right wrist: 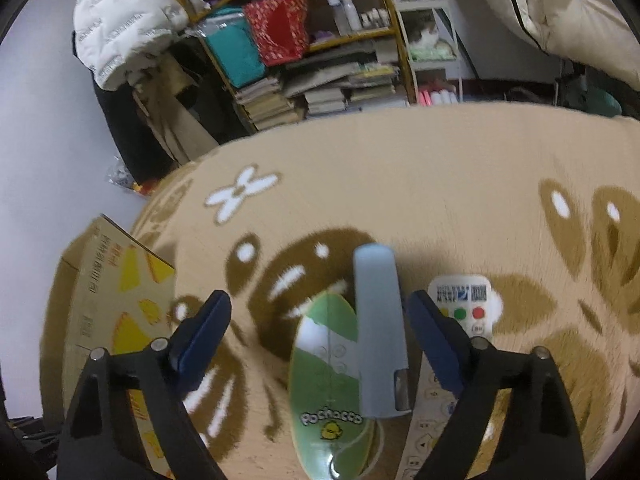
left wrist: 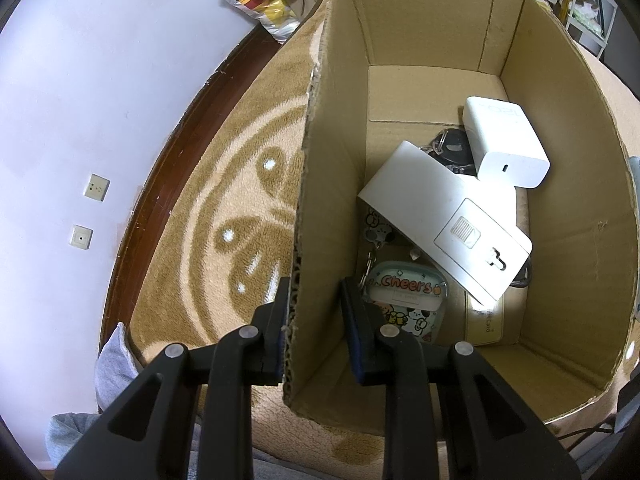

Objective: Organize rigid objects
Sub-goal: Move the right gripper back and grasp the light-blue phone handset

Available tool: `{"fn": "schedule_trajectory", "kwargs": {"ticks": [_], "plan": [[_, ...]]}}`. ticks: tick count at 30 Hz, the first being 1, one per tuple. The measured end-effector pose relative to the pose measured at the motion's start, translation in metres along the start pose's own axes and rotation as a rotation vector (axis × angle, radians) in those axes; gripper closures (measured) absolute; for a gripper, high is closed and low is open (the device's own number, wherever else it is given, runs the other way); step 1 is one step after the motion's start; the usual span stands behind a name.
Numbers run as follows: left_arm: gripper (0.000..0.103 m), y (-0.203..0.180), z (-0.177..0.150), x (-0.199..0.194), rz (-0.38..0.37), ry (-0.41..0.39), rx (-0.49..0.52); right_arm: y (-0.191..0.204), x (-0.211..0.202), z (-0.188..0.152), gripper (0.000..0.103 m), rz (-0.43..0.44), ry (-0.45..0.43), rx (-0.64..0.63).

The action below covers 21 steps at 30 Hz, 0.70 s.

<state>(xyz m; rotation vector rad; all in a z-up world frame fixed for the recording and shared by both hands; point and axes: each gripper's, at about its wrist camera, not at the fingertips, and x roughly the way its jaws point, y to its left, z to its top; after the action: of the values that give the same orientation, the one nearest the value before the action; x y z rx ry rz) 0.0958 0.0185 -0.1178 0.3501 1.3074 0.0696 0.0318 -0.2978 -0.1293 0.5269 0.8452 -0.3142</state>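
Tan patterned blanket (right wrist: 440,184) spread across the work surface, cluttered shelves behind. Cardboard box (left wrist: 560,160) is straddled at its near wall by the left gripper (left wrist: 314,320); full clamping cannot be told. Inside are seen white items and a keychain. Right gripper (right wrist: 320,332) is held released over a grey-blue bar (right wrist: 378,332), long axis running straight ahead between the fingers, atop a green oval case (right wrist: 320,380).

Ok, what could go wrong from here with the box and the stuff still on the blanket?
The left gripper straddles the cardboard box wall; pulling might tip it and spill the white charger. The right gripper is open over the grey case lying on the green oval item, so closing could catch both.
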Motion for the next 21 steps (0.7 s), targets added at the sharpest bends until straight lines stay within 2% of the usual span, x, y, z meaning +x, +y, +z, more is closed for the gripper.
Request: {"fn": "schedule_trajectory", "kwargs": {"ticks": [4,9,17,19,21], "plan": [[0.079,-0.002,0.0,0.0,0.0,0.0,0.0,-0.005,0.007,-0.003,0.022,-0.021,0.021,0.012],[0.079,-0.002,0.0,0.0,0.0,0.0,0.0,-0.01,0.015,-0.007,0.025,-0.027,0.049,0.035],[0.079,-0.001,0.0,-0.001,-0.001,0.002,-0.001,-0.01,0.017,-0.008,0.029,-0.026,0.047,0.039],[0.079,-0.001,0.0,-0.001,-0.001,0.002,-0.001,-0.01,0.017,-0.008,0.043,-0.047,0.048,0.038],[0.079,-0.001,0.0,-0.001,-0.001,0.002,-0.001,-0.012,0.019,-0.008,0.055,-0.026,0.066,0.057]]}}
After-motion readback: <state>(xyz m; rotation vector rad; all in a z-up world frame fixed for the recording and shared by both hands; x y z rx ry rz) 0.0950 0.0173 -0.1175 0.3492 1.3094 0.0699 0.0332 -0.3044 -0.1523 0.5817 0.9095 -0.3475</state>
